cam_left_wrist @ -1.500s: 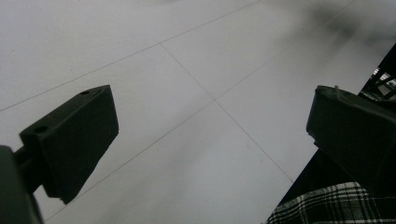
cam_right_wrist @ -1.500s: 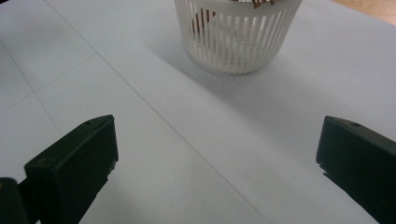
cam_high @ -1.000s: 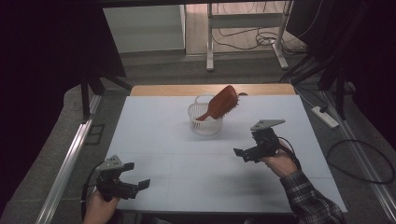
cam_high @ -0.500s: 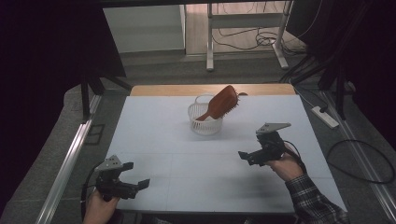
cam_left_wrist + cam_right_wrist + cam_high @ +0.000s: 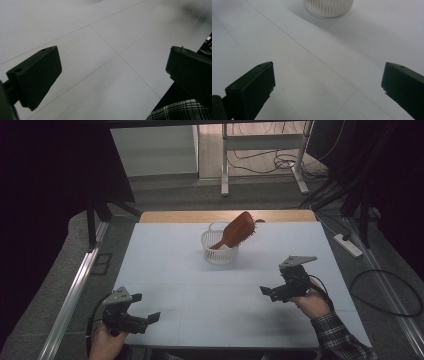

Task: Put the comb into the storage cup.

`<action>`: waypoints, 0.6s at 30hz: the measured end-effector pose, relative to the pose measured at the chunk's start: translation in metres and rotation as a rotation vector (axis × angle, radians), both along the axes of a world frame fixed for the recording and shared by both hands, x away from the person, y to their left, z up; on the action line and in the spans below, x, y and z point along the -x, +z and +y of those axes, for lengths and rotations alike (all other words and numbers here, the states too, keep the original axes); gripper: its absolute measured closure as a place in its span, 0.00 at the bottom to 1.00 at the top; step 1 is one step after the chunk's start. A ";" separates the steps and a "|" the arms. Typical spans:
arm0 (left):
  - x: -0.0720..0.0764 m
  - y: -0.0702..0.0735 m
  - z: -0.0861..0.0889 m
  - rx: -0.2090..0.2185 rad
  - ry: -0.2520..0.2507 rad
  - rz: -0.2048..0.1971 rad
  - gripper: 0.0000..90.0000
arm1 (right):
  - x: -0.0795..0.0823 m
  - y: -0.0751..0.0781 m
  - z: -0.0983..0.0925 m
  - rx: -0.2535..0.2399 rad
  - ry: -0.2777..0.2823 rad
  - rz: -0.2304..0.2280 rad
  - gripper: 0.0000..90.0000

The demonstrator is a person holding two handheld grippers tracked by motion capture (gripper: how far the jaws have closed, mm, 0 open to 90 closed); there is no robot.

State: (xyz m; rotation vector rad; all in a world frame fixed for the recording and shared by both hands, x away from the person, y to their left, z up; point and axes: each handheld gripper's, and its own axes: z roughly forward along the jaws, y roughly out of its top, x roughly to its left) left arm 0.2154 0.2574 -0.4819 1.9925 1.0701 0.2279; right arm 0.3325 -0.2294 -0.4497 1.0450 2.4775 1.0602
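At the far middle of the table [image 5: 165,270] stands a white basket [image 5: 220,251]. A red brush [image 5: 236,230] leans in it. Its handle is down inside the basket, and its wide head pokes up and out to the right. So the brush's long line tilts up, toward the far right.

The right gripper [image 5: 272,292] is near the right side of the table. Its jaws are wide open and hold nothing. In the right gripper view, the basket [image 5: 328,6] is straight ahead of the jaws, with bare table in between. The left gripper [image 5: 145,319] is low at the near left corner. Its jaws are wide open too, and empty. It is well apart from the basket.

The right gripper is the nearer one, so I think it would be the one to reach the brush.

One second ago the right gripper was farther forward, closer to the basket. Now it has pulled back toward the person. The left gripper, basket and brush have stayed put.
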 end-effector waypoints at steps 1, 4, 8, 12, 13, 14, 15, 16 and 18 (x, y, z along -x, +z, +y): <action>0.000 0.000 0.000 0.001 0.000 0.000 0.00 | 0.001 0.000 -0.001 0.002 -0.001 0.001 0.00; 0.000 0.000 0.000 0.000 0.000 -0.001 0.00 | 0.003 0.000 -0.004 0.006 -0.004 0.004 0.00; 0.000 0.000 0.000 -0.007 0.002 -0.003 0.00 | 0.006 0.000 -0.008 0.007 -0.007 0.001 0.00; 0.000 0.000 0.000 -0.006 0.000 0.000 0.00 | 0.009 0.000 -0.012 0.007 -0.015 0.004 0.00; 0.000 0.000 0.000 -0.006 0.000 0.000 0.00 | 0.011 0.000 -0.014 0.008 -0.019 0.004 0.00; 0.000 0.000 0.000 -0.006 0.001 -0.001 0.00 | 0.011 0.000 -0.015 0.010 -0.020 0.006 0.00; 0.000 0.000 0.000 -0.006 0.000 0.000 0.00 | 0.012 -0.001 -0.016 0.008 -0.021 0.010 0.00; 0.000 0.000 0.000 -0.005 0.002 0.000 0.00 | 0.013 -0.001 -0.017 0.008 -0.020 0.008 0.00; 0.000 0.000 0.000 -0.004 0.002 0.001 0.00 | 0.014 -0.001 -0.019 0.010 -0.022 0.009 0.00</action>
